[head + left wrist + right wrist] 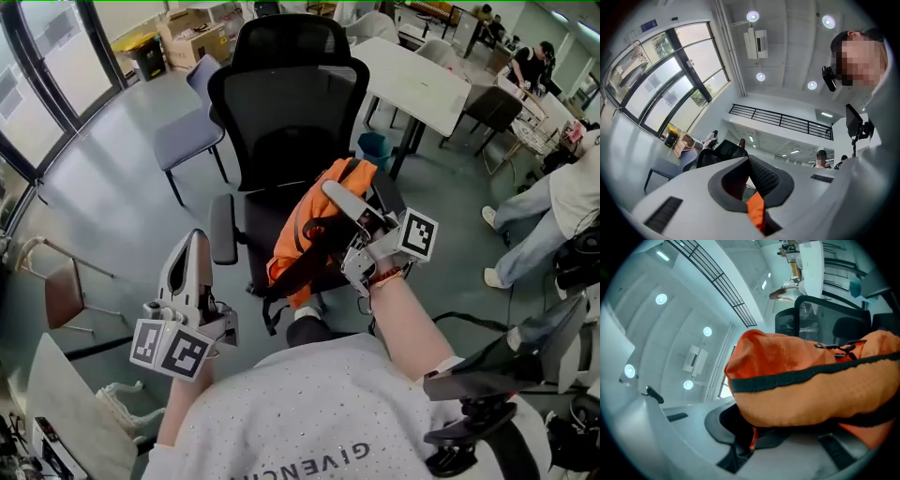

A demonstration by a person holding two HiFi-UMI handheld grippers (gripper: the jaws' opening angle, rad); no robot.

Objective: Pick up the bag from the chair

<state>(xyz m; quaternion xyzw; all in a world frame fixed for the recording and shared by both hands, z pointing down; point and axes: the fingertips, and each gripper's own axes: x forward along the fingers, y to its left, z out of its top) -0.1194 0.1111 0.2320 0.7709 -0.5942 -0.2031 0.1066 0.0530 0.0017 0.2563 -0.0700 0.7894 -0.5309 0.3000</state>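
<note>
An orange bag (302, 230) with black straps hangs just above the seat of a black mesh office chair (286, 103). My right gripper (337, 195) is shut on the bag's top, holding it off the seat. In the right gripper view the bag (806, 380) fills the frame right over the jaws, which pinch dark strap and orange cloth. My left gripper (194, 246) points up at the lower left, apart from the bag, jaws shut and holding nothing. A sliver of the bag (756, 211) shows past its jaws in the left gripper view.
A grey chair (187, 131) stands behind the office chair on the left, a white table (412, 80) on the right. A seated person's legs (539, 220) are at the right edge. Cardboard boxes (192, 37) lie far back. A small brown chair (66, 291) is left.
</note>
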